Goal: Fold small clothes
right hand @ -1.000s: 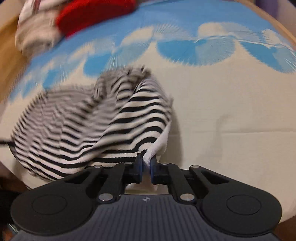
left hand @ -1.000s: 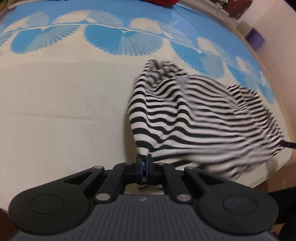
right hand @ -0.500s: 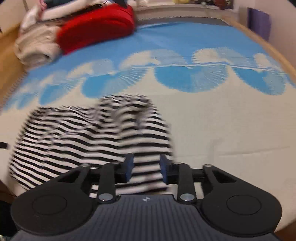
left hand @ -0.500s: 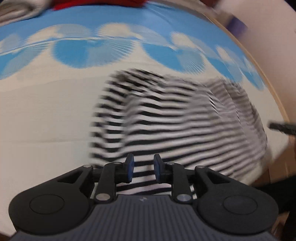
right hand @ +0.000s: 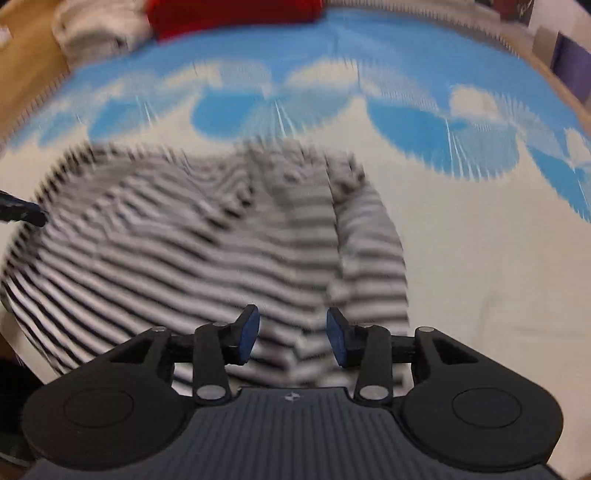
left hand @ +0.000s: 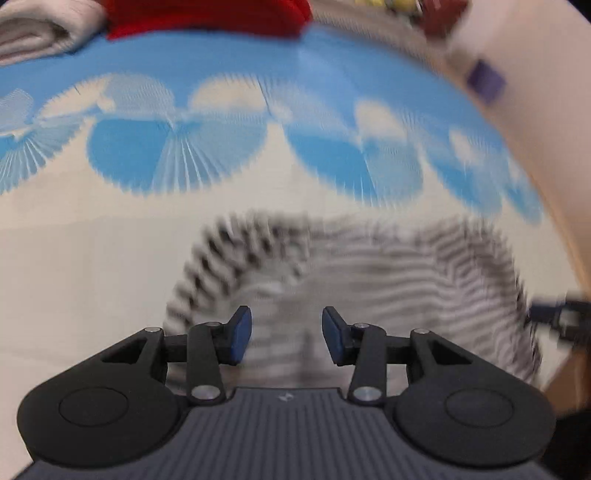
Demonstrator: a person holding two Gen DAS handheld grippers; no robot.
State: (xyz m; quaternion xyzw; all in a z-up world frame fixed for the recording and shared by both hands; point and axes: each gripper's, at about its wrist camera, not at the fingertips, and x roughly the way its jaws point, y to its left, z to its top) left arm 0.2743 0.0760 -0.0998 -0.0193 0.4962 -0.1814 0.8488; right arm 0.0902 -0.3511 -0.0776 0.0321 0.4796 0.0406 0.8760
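The black-and-white striped garment (right hand: 192, 251) lies on the bed cover (right hand: 480, 266), which is cream on the near part and blue with pale fan shapes on the far part. The garment is spread rather flat, with some folds near its far edge, and both views are blurred, so I cannot tell which kind of garment it is.

In the right wrist view the right hand-held gripper (right hand: 292, 334) hangs above the near right part of the garment. Its jaws stand apart and have just been opening; the striped cloth shows in the gap below them, but the blue pads (right hand: 248, 332) do not press on it. The garment reaches from there to the left and away from the gripper.

In the left wrist view the left hand-held gripper (left hand: 287, 336) is above the near left part of the striped garment (left hand: 406, 266). Its jaws also stand apart and have just been opening, with nothing pinched; the cloth lies below the gap. Here the garment reaches to the right.

At the far end of the bed lie a red cloth item (right hand: 232, 14) and, beside it on the left, a pale folded cloth (right hand: 99, 29).

A small pale mark sits on the body of each gripper, too small to read. No other writing or label can be read.
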